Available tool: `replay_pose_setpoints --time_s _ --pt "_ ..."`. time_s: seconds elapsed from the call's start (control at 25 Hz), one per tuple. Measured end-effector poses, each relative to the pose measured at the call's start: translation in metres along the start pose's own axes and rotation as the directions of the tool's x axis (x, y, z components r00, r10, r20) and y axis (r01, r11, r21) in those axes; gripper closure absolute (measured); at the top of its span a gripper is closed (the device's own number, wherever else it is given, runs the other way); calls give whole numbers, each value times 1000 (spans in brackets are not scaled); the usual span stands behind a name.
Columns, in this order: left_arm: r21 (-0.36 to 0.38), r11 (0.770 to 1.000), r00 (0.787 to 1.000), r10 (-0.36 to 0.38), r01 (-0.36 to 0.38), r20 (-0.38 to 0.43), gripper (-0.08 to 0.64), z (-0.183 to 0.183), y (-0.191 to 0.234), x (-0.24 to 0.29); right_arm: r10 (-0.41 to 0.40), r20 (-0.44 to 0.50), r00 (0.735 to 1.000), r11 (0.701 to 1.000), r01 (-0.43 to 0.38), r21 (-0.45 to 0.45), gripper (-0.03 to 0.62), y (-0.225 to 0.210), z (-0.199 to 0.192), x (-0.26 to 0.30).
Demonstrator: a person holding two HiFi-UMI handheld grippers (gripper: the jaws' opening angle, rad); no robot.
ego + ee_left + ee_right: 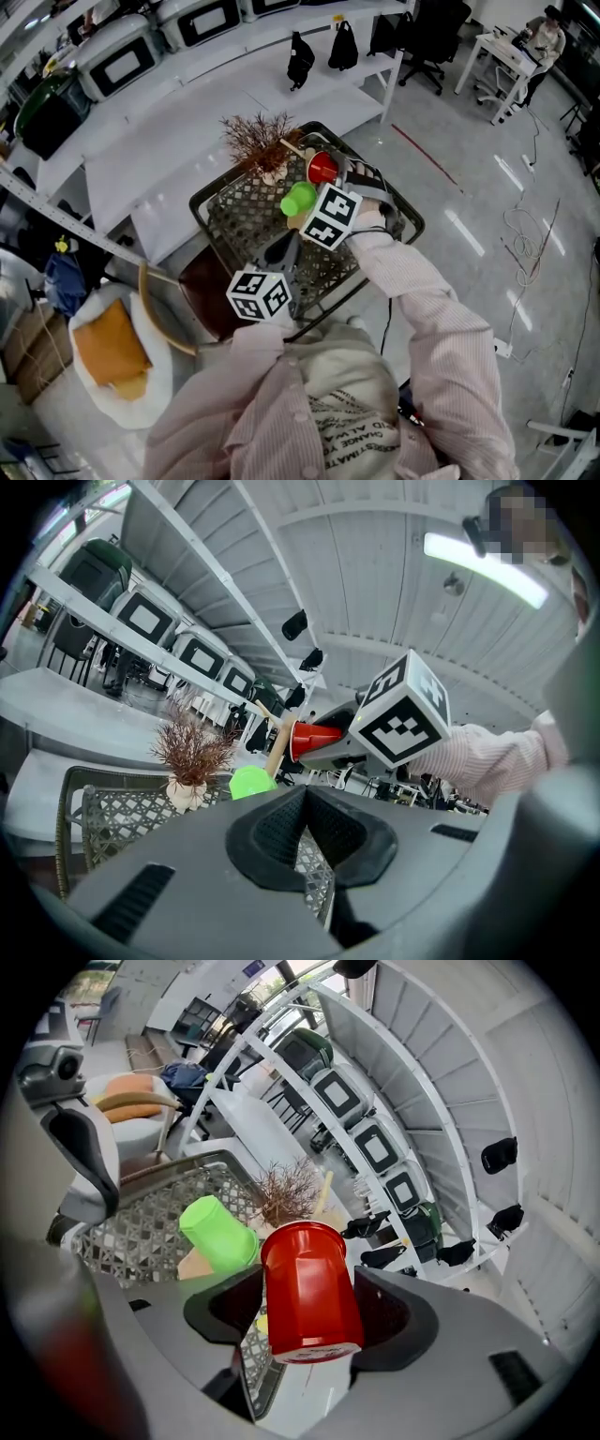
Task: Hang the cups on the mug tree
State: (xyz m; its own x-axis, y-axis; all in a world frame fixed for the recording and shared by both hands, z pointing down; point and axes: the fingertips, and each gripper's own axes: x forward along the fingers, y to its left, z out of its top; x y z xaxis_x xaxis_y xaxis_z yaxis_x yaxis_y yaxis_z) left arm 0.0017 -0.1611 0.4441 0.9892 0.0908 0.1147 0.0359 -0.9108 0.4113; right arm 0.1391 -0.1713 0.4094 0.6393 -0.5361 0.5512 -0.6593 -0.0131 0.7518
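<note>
Presently the red cup (309, 1283) is clamped by its side walls between the jaws of the right gripper (309, 1324), raised over the mesh table (234, 220) and close to the mug tree (273, 742). It looks like light, thin plastic: smooth, likely to slip, and likely to dent if squeezed, so a hold near the stiffer rim seems best. A green cup (217, 1234) sits just beside the tree's wooden peg; whether it is hung cannot be confirmed. The left gripper (305, 832) is closed on nothing. A dried plant (258, 141) stands behind.
</note>
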Motion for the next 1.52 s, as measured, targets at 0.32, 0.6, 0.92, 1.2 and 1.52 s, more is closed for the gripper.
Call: replay_pose_setpoints --time_s 0.32,0.6,0.92,1.2,1.52 --pt "-9 1000 1000 4 -4 0 561 -2 0 -2 -42 24 999 999 42 -10 293 0 1 0" --pt "-12 1000 1000 -2 2 -9 561 -4 -1 -1 -21 60 998 1000 20 21 287 5 5 0" --pt "-9 1000 1000 -3 3 -19 561 -8 0 -3 -42 111 993 996 33 77 278 6 11 -9" --pt "-6 1000 999 -21 21 -32 561 -12 -5 0 -65 186 980 986 34 163 278 4 17 -28" --pt "1 997 996 -72 72 -56 561 -18 -16 11 -94 255 962 952 11 307 279 -3 12 -54"
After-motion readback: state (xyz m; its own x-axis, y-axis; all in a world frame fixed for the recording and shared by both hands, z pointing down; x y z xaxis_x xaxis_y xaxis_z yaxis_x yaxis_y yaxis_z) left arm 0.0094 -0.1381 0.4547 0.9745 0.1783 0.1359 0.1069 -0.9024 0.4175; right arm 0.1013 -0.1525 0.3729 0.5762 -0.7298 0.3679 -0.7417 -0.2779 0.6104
